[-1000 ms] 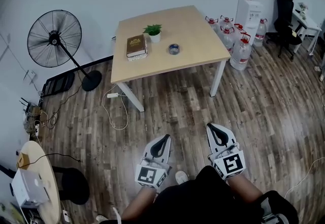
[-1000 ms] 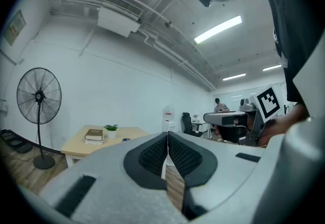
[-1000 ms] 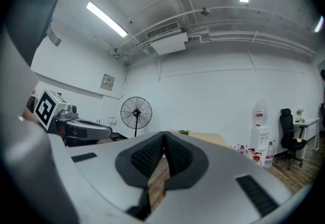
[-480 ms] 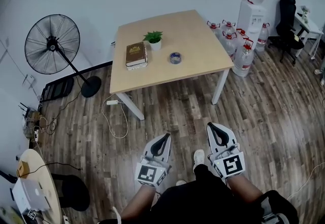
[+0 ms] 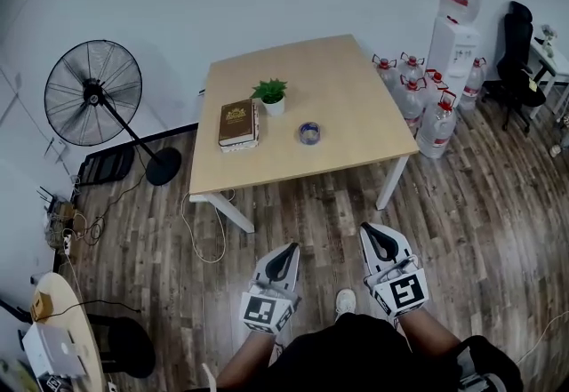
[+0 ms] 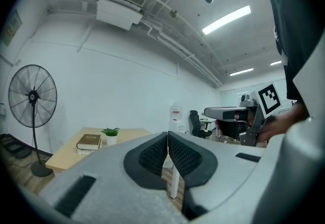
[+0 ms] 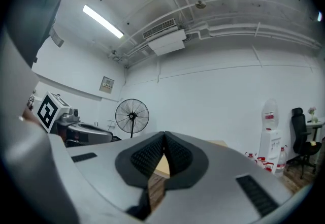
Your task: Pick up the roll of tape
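Tape roll (image 5: 308, 132), a blue-grey ring, lies on the pale wooden surface (image 5: 356, 97), well apart from the shut, empty left tool (image 5: 289, 247) and right tool (image 5: 367, 227): judged approach stage, then open one.

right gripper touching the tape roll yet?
Apart. The head view shows the tape roll lying on the table, while the right gripper is held over the wooden floor, with open floor between it and the table.

An office, shown by water dispenser (image 5: 455, 26), swivel chair (image 5: 520, 57), table (image 5: 351, 84) and strip lights (image 6: 226, 20).
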`<state>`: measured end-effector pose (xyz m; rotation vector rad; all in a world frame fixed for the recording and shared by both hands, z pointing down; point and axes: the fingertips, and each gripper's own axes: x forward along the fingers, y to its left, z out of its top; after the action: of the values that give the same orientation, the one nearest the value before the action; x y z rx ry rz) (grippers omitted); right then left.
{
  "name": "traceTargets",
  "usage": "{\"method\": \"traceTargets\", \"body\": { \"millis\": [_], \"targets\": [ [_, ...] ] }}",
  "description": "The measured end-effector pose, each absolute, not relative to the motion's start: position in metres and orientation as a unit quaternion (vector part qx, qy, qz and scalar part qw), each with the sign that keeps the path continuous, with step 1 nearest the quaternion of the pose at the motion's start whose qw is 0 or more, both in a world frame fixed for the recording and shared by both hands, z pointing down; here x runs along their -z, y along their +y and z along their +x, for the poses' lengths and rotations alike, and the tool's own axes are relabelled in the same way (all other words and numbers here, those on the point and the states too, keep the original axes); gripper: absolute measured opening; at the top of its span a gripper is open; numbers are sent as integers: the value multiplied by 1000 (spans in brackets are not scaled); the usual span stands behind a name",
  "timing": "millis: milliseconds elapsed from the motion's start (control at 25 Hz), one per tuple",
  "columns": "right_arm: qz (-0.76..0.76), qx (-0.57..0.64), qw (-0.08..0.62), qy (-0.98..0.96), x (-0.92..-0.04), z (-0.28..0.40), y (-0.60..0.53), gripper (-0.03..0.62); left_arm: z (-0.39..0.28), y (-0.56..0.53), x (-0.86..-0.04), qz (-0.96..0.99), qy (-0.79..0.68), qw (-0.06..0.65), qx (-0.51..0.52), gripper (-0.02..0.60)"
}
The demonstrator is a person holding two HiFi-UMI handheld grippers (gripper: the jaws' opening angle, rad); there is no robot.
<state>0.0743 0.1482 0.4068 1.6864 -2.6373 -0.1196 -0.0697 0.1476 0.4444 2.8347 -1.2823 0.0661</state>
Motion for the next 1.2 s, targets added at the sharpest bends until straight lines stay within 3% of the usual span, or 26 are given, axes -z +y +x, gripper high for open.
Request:
{"method": "traceTargets", "body": {
  "millis": [600, 1200],
  "targets": [
    [535, 32, -4, -844, -412, 140, 39, -8, -17, 50, -445, 896, -442, 13, -35, 8],
    [535, 29, -7, -844, -421, 114, -67, -8, -28, -49, -458, 901, -432, 27, -22, 8]
  ]
}}
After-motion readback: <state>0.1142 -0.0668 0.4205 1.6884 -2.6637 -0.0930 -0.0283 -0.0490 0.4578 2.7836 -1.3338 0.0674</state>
